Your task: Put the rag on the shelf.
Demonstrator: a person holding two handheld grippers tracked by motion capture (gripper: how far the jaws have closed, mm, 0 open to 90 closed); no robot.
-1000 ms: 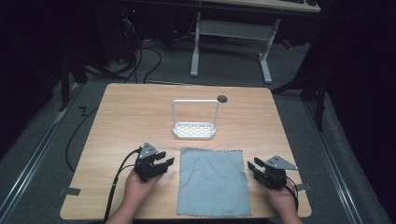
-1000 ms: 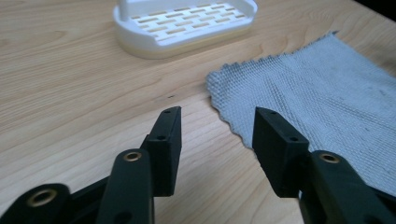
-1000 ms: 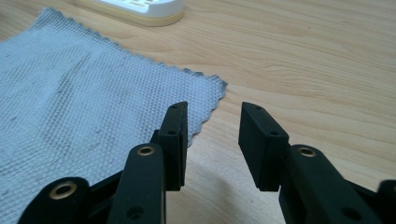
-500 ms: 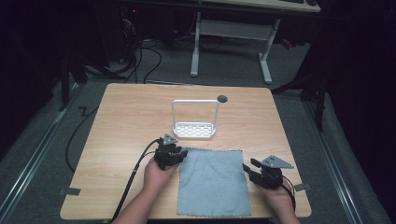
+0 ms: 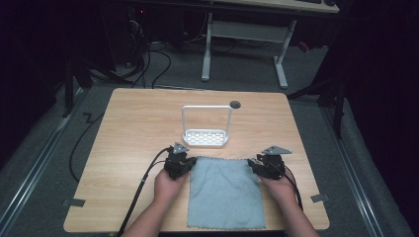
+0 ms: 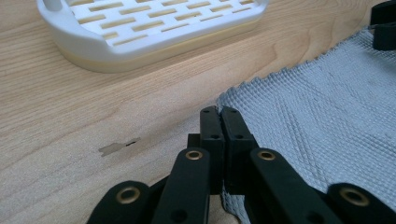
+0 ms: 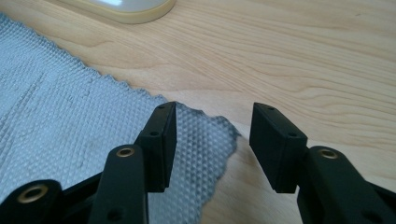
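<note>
A grey-blue textured cloth (image 5: pixel 225 192) lies flat near the table's front edge. My left gripper (image 5: pixel 184 165) is at the cloth's far left corner. In the left gripper view its jaws (image 6: pixel 219 114) are pressed together with the cloth's (image 6: pixel 317 116) edge running in between them. My right gripper (image 5: pixel 257 165) is at the far right corner. In the right gripper view it (image 7: pixel 212 140) stands open, and the cloth's (image 7: pixel 70 121) corner lies on the table between its jaws.
A white slotted rack (image 5: pixel 206 137) with a tall wire handle stands just beyond the cloth, mid-table. Its base (image 6: pixel 140 28) is close ahead of the left gripper. A dark round hole (image 5: pixel 235 104) marks the wooden table (image 5: pixel 138 128) behind it. Cables trail off the front edge.
My left gripper moved forward and right to the cloth's far left corner, and its jaws came together. My right gripper moved forward to the far right corner.
</note>
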